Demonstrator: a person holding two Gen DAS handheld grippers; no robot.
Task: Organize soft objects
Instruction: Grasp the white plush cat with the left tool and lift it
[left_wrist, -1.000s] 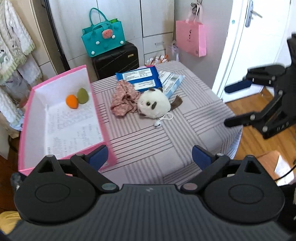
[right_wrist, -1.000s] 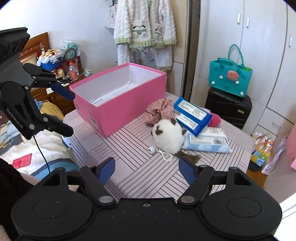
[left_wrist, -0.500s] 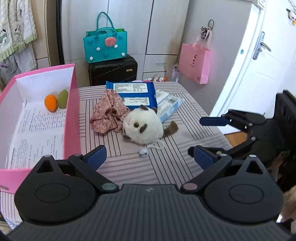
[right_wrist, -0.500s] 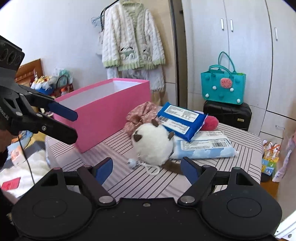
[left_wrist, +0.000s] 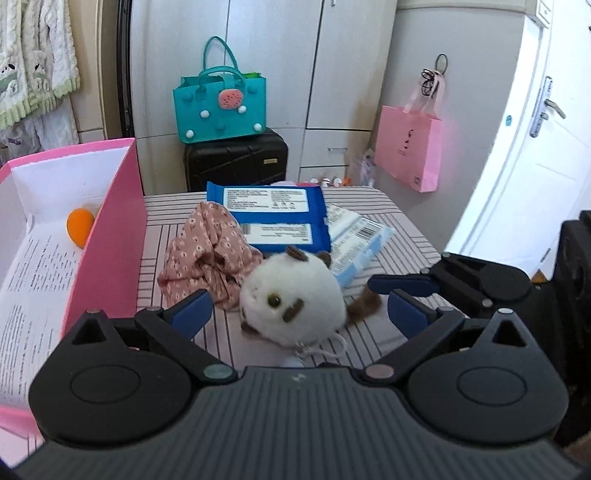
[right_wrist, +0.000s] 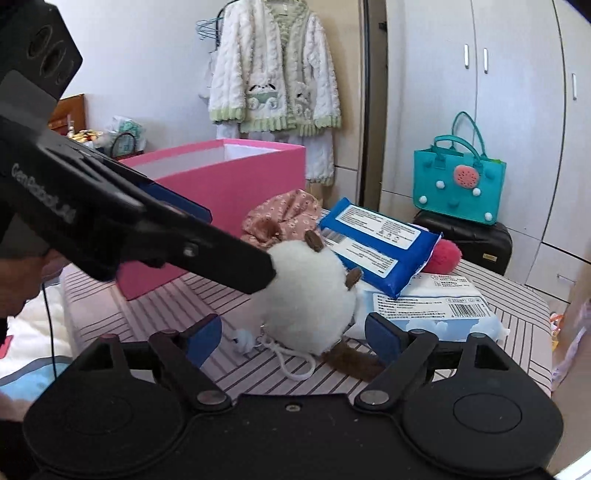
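Plush toy (left_wrist: 291, 295): white, brown-eared, lying on the striped table (left_wrist: 399, 236), touching the floral cloth (left_wrist: 207, 254) and the blue wipes pack (left_wrist: 273, 214).
Left gripper (left_wrist: 299, 310): jaws standing wide, gripping nothing; toy sitting between the blue pads (left_wrist: 190, 310), apart from both.
Right gripper (right_wrist: 293, 339): jaws have just been opening, standing wide; toy sitting between them, ungripped.
Pink box (left_wrist: 107, 236): standing left of the toy, holding an orange ball (left_wrist: 79, 227).
Change: both grippers are sitting lower and nearer the toy than a second ago.
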